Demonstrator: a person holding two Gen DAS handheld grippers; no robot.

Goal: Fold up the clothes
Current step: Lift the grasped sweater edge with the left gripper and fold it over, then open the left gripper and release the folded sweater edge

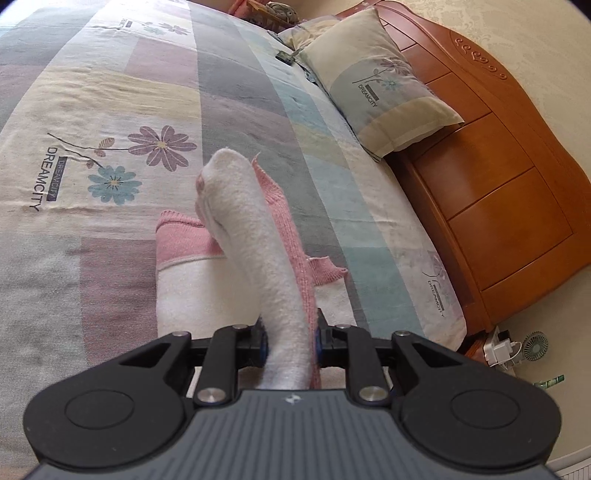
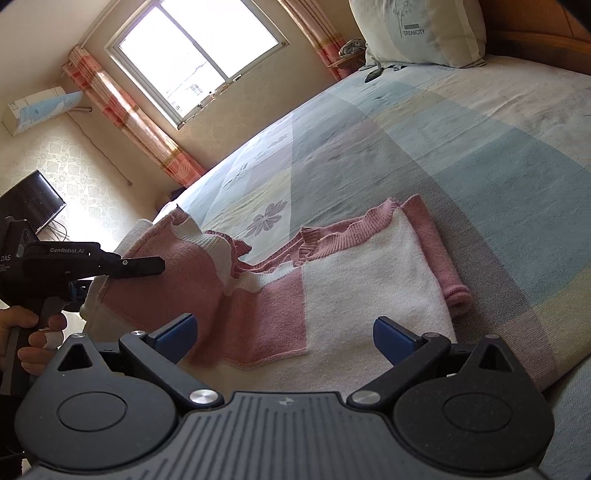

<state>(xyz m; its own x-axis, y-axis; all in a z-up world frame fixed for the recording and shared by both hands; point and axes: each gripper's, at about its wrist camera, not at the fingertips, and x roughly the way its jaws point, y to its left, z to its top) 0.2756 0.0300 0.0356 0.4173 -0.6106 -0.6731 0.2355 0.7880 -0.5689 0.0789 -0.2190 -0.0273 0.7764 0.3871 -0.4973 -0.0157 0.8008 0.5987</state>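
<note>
**Mia:** Where is the soft pink and white knitted sweater (image 2: 332, 284)?

**Tom:** It lies on the patchwork bed cover with flower prints (image 2: 480, 147), near the edge, far from the pale flowered pillow (image 2: 424, 33). One side is lifted off the cover.

**Mia:** Why is it lifted?

**Tom:** The left gripper (image 1: 290, 339) has its tongs pinched tight on a white fold of the sweater. The person probably wants to swing that side over the flat part to fold it.

**Mia:** And the other one?

**Tom:** The right gripper (image 2: 284, 332) hangs over the flat part of the sweater, with its blue tongs wide apart and nothing between them. It looks ready to press the flat part or grab it.

**Mia:** Is the folding done?

**Tom:** No. The pink sleeve (image 2: 439, 254) is tucked along the side nearer the pillow, but the lifted side hangs loose.
</note>
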